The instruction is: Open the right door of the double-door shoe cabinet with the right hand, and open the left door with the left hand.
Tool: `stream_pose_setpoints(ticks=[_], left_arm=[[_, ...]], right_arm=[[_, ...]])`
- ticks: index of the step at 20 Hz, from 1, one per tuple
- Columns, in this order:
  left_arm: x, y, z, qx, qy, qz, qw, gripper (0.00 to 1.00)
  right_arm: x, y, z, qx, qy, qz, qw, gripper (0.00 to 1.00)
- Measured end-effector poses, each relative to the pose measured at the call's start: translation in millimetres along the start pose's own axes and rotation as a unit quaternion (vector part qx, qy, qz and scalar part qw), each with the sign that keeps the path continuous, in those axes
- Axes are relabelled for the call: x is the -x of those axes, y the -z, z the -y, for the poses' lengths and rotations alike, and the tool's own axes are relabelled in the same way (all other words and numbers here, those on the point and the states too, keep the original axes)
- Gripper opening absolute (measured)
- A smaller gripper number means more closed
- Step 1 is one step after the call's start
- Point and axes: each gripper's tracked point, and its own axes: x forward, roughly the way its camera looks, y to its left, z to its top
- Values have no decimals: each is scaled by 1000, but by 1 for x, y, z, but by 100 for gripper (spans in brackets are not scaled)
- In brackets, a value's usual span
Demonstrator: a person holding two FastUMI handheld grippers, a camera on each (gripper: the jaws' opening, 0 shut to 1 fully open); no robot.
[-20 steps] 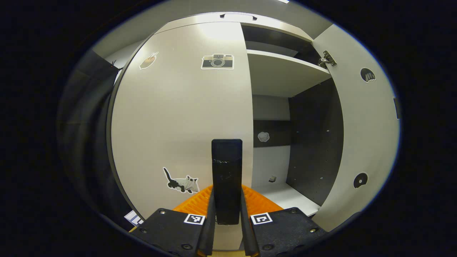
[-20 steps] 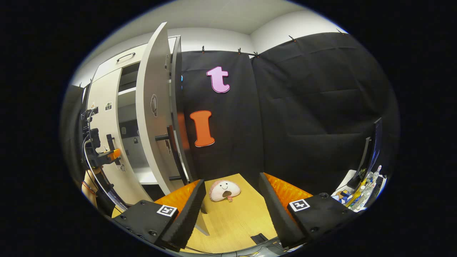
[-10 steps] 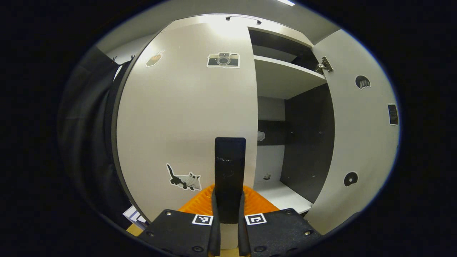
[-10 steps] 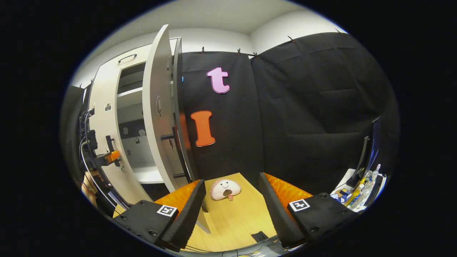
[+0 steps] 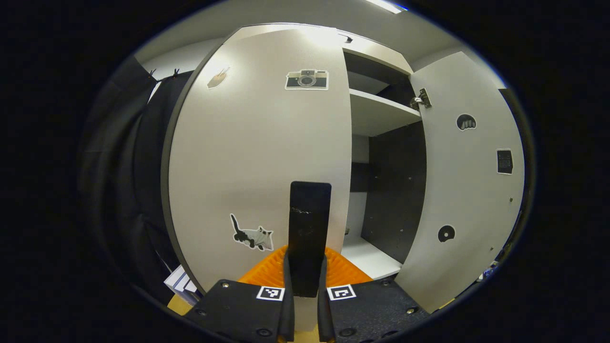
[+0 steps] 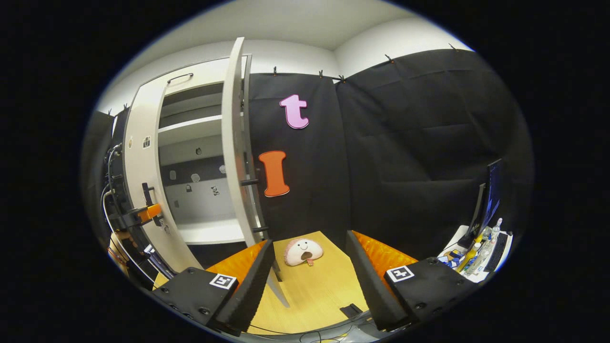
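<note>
Right door [image 5: 469,190] stands open; left hand-held gripper [image 5: 305,286] clamps the left door's handle [image 5: 309,233], ready to pull; right hand-held gripper [image 6: 310,276] gapes wide, empty.

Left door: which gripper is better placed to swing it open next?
Left. The left gripper has its jaws closed on the left door's handle; the right gripper is open, facing the floor beyond the open right door.

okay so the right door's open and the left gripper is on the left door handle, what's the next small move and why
Probably keep the left gripper closed on the black handle and pull it back, swinging outward on the door's hinge side. The left door seems barely off closed, while the right door stands wide open and the right gripper hangs open and empty over the floor.
</note>
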Motion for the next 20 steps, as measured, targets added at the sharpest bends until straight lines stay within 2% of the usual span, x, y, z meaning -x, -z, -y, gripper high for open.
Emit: stream_pose_setpoints(ticks=[13, 14, 20], left_arm=[[43, 5, -17, 7, 51, 1, 999, 14], [46, 4, -19, 9, 53, 2, 999, 12], [66, 4, -37, 6, 54, 3, 998, 14]], right_arm=[[29, 4, -66, -1, -9, 3, 1000, 99], [30, 2, -69, -2, -11, 5, 1000, 99], [28, -2, -88, -7, -15, 6, 1000, 99]])
